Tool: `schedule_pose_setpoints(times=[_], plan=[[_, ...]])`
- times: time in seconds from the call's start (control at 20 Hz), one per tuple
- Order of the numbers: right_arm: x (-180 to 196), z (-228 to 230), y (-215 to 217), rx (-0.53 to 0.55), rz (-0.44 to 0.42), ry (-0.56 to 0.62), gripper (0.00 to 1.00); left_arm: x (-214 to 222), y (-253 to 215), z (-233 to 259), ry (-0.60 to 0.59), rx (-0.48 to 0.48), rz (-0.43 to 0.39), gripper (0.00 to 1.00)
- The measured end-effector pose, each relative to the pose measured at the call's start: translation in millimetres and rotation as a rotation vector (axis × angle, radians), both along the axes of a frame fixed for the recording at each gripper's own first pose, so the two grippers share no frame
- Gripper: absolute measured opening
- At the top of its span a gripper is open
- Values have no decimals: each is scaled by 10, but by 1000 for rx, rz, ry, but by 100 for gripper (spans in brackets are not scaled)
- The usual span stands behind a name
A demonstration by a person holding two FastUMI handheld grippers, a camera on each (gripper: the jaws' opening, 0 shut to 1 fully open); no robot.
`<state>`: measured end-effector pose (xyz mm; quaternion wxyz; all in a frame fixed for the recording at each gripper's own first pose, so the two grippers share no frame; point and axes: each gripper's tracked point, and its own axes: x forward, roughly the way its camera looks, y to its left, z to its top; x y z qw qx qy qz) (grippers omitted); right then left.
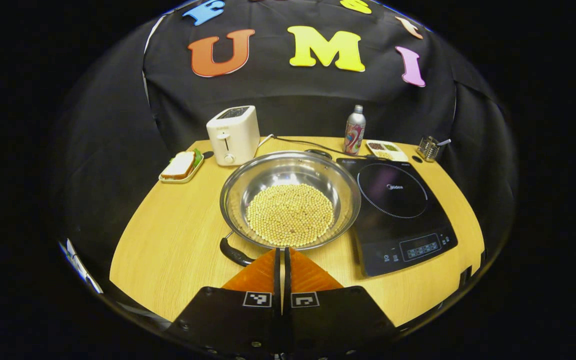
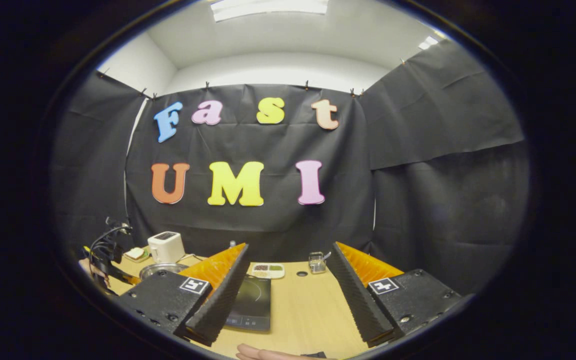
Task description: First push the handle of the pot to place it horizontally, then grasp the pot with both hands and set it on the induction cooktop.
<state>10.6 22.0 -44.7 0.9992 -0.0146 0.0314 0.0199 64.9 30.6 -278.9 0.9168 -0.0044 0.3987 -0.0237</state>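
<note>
The left claw (image 1: 282,260) is closed and empty, tips just short of the pot (image 1: 290,200) on the desk (image 1: 168,250). Its handle (image 1: 234,252) points near-left: nudge it sideways gently. The right claw (image 2: 288,295) hangs wide open, empty. Beyond sits the induction cooktop (image 1: 400,210).

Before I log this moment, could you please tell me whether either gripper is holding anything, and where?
Nothing is held. The left gripper is shut and empty beside the round steel pot; the right gripper is open.

Left gripper (image 1: 282,260) closed (fingers together); right gripper (image 2: 288,267) spread wide.
</note>
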Motion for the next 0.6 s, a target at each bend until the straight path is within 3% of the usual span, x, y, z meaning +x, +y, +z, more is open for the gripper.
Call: schedule_pose_setpoints(times=[0.35,0.6], plan=[[69,-153,28,-17,3,34,100,63,-96,-310,80,-48,-6,0],[147,-285,-6,-4,-3,60,100,46,45,-503,147,7,4,0]])
